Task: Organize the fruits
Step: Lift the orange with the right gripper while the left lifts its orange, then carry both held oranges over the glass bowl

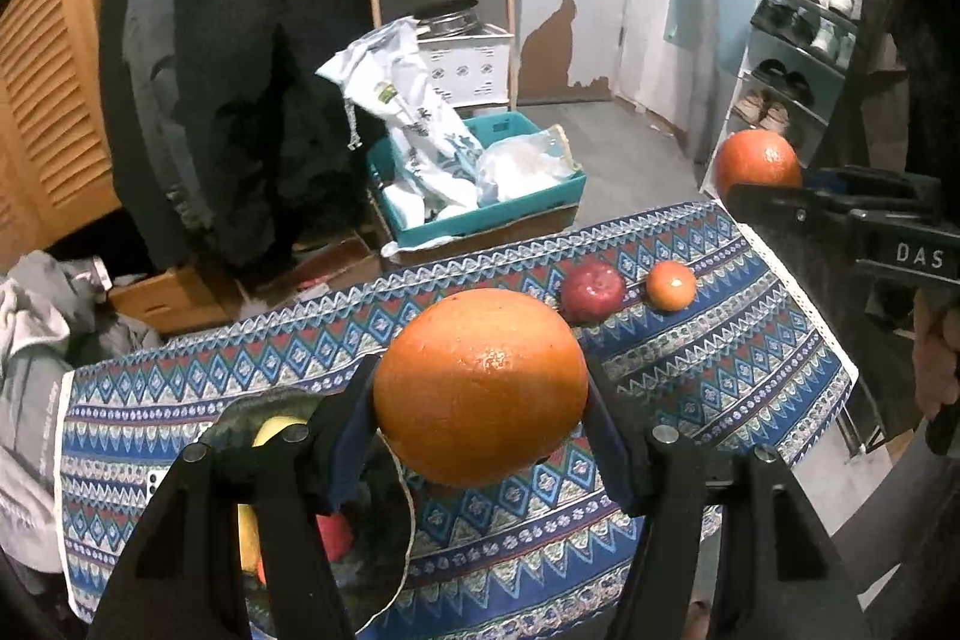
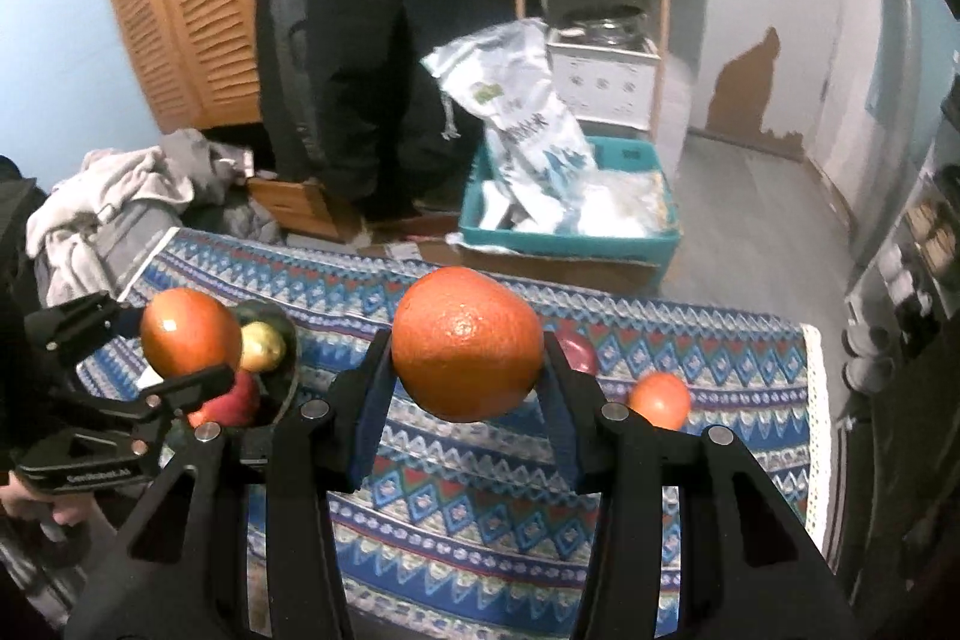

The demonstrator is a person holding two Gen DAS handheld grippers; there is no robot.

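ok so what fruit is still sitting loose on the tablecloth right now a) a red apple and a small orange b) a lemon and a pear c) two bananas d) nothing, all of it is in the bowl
a: a red apple and a small orange lie side by side on the patterned tablecloth, outside the dark bowl, while each gripper holds a large orange.

Left hand-held gripper [image 1: 480, 400] and right hand-held gripper [image 2: 468, 358] both clamped, angled downward.

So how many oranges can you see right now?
3. One orange is gripped in the left gripper, a second in the right gripper, and a small one sits on the tablecloth. The bowl may hide more.
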